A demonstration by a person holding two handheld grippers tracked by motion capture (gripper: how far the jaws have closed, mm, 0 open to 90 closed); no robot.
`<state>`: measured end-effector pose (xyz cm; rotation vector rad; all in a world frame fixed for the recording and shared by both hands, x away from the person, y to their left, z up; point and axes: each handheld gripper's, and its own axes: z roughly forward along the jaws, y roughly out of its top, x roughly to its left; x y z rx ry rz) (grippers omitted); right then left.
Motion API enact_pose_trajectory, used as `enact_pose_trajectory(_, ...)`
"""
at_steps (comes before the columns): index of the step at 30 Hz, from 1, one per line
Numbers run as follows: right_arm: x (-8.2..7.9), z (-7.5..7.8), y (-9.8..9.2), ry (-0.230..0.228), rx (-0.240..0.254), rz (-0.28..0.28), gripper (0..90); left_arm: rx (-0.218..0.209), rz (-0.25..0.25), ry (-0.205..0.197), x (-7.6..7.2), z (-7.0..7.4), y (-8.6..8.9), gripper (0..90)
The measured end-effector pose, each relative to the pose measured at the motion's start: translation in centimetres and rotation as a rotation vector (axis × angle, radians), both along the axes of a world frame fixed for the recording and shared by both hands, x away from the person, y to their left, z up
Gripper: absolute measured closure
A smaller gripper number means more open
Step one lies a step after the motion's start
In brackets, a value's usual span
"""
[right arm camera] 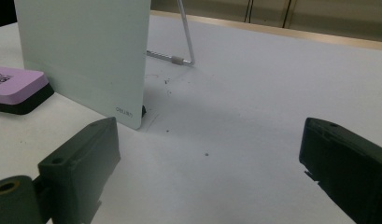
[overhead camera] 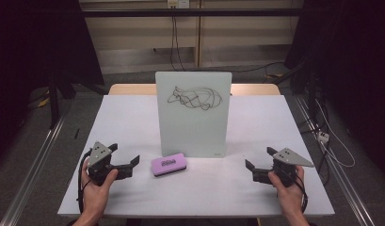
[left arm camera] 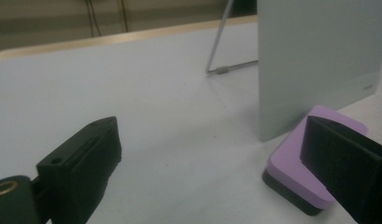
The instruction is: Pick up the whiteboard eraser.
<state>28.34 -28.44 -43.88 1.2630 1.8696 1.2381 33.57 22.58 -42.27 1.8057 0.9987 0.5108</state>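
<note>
Item: approach to the lilac foam eraser with black felt base (overhead camera: 168,165), wiping not yet begun.

High view: I am holding my left gripper (overhead camera: 126,162) wide and empty beside the eraser, right gripper (overhead camera: 260,165) equally wide, before the scribbled pale-green upright board (overhead camera: 193,113) on the white table (overhead camera: 124,122). Left gripper view: the eraser (left arm camera: 296,172) is lying behind my right-hand jaw; next I judge I need to straddle it. Right gripper view: jaws gaping over bare table.

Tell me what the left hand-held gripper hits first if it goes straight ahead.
Probably the purple eraser: the left hand-held gripper, jaws open, points at it across bare table, though its own view puts the eraser off-centre.
</note>
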Motion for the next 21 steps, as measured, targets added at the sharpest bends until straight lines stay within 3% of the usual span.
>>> enact_pose_trajectory(3, 0.0, 0.0, 0.0, 0.009, 0.025, 0.012, 4.8, 0.028, 0.011, -0.017, 0.0, 0.0, -0.1, 5.9)
enact_pose_trajectory(10, 0.0, 0.0, 0.2, 0.025, 0.017, 0.033, 5.1, 0.014, -0.027, -0.024, 0.1, 0.4, -0.5, 8.2)
enact_pose_trajectory(21, 0.3, -0.2, 0.7, 0.032, 0.008, 0.080, 5.8, 0.029, -0.162, 0.023, 0.7, 0.3, -1.5, 12.3)
